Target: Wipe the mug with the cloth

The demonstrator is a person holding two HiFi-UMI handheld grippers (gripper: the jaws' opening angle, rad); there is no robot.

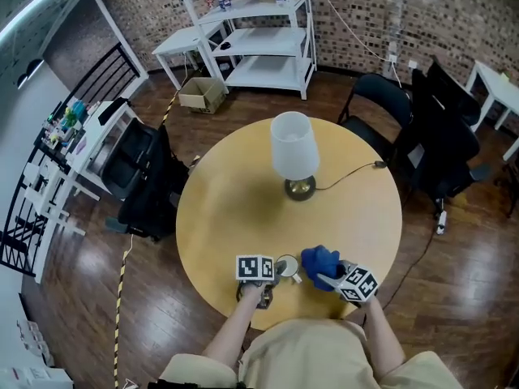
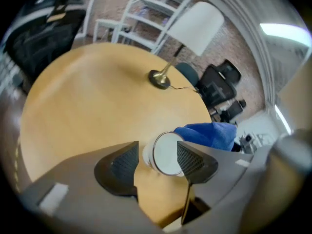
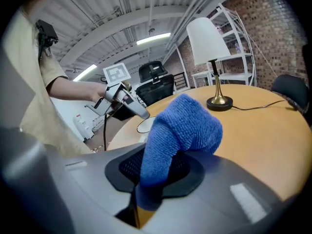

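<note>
A white mug (image 1: 286, 267) stands near the front edge of the round wooden table (image 1: 235, 209). In the left gripper view the mug (image 2: 165, 154) sits between the two pads of my left gripper (image 2: 157, 162), which is open, with a little room showing at the left pad. My right gripper (image 1: 328, 279) is just right of the mug and shut on a blue cloth (image 1: 319, 260). The cloth (image 3: 183, 128) bulges up out of the right gripper (image 3: 156, 172) in its own view. There the mug (image 3: 145, 126) and the left gripper (image 3: 126, 99) lie beyond the cloth to the left.
A table lamp (image 1: 293, 148) with a white shade stands at the table's middle, its cord (image 1: 349, 175) running off to the right. Black chairs (image 1: 438, 136) stand to the right, another (image 1: 146, 181) at the left. White shelves (image 1: 259, 31) are at the back.
</note>
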